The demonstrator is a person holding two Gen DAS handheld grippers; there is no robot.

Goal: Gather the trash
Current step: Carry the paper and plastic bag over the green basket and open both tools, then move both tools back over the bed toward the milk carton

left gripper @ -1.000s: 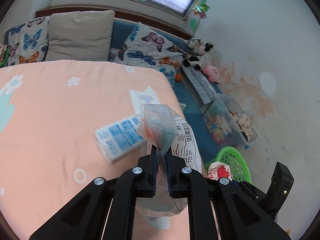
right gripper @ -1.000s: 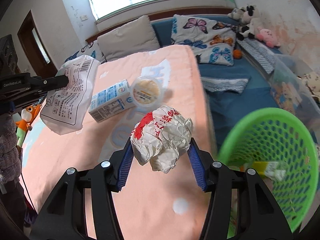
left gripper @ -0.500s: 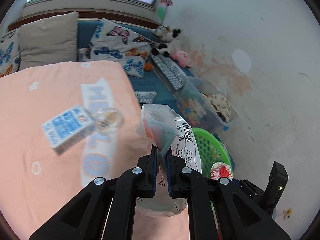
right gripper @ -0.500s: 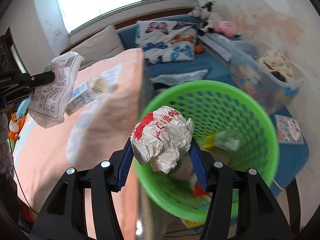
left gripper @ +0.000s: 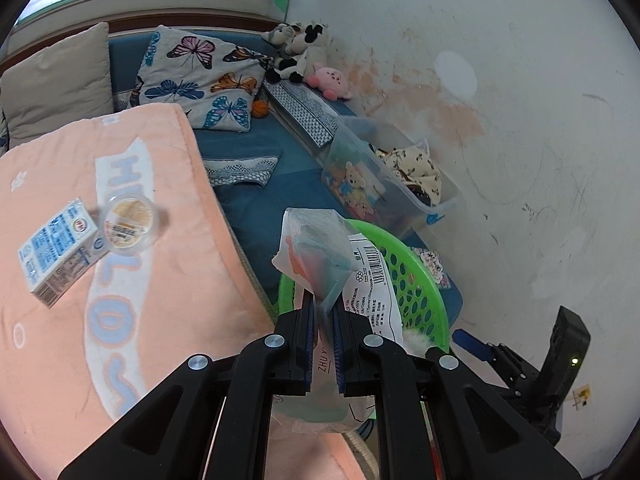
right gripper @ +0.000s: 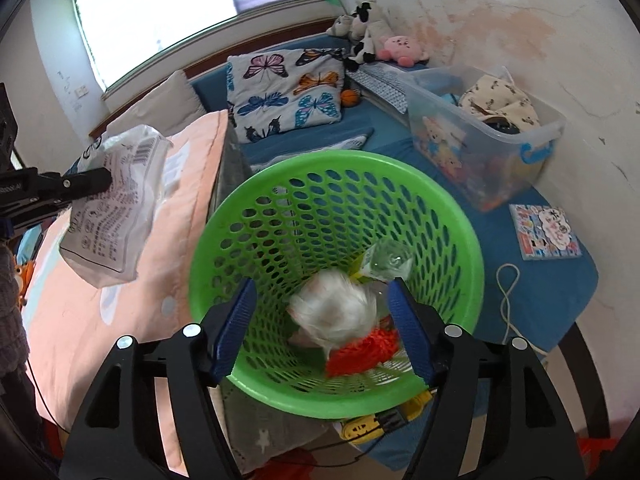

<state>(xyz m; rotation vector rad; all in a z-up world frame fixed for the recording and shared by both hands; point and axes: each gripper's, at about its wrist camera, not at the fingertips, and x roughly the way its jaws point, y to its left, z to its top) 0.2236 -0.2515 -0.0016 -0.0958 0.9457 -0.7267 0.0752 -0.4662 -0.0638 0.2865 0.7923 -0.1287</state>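
My right gripper (right gripper: 320, 292) hangs over the green mesh basket (right gripper: 336, 158), its jaws opening and nothing pressed between the blue pads. The crumpled white and red paper ball (right gripper: 332, 314) is a blur inside the basket, loose from the pads, beside other trash there. My left gripper (left gripper: 324, 312) is shut on a white printed plastic bag (left gripper: 316, 252) and holds it near the basket's rim (left gripper: 420, 276). From the right wrist view that bag (right gripper: 116, 208) hangs left of the basket, above the bed. A blue and white milk carton (left gripper: 60, 252) and a lidded cup (left gripper: 130, 224) lie on the orange blanket (left gripper: 168, 280).
Right of the basket stands a clear storage box (right gripper: 480, 136) full of toys and cloth. A booklet (right gripper: 544, 232) and a white cable (right gripper: 506, 300) lie on the blue mat. Butterfly pillows (right gripper: 288, 92) and plush toys (right gripper: 368, 36) sit behind.
Both grippers swung from over the bed towards the green basket. The right jaws opened and the paper ball left them and dropped into the basket. The left grip stayed on the bag.
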